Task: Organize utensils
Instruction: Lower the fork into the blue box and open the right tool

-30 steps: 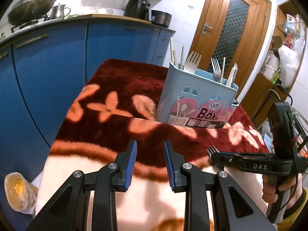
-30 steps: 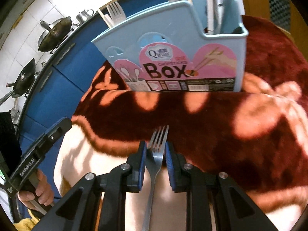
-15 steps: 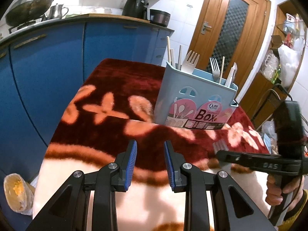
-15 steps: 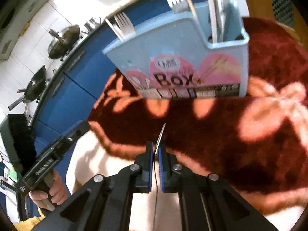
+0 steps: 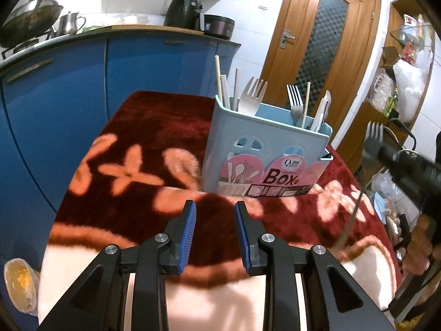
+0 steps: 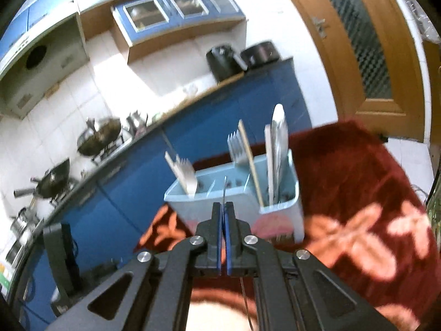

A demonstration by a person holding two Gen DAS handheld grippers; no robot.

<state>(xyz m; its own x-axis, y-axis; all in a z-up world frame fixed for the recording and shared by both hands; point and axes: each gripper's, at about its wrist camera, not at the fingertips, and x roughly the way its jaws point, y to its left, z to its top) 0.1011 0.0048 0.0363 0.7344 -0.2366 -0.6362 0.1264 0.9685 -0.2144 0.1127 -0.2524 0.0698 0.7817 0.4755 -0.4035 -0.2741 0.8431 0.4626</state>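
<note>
My right gripper clenches a thin steel fork edge-on, aimed at twelve o'clock toward the pale-blue plastic utensil box for dropping in; left gripper waits released, empty.

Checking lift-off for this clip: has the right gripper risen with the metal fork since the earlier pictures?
Yes. The right gripper, shut on the metal fork, has risen: it now looks down into the light-blue plastic utensil box, whose front label faced it before.

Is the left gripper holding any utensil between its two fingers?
No, the left gripper stands open over the blanket with nothing between its blue pads.
</note>
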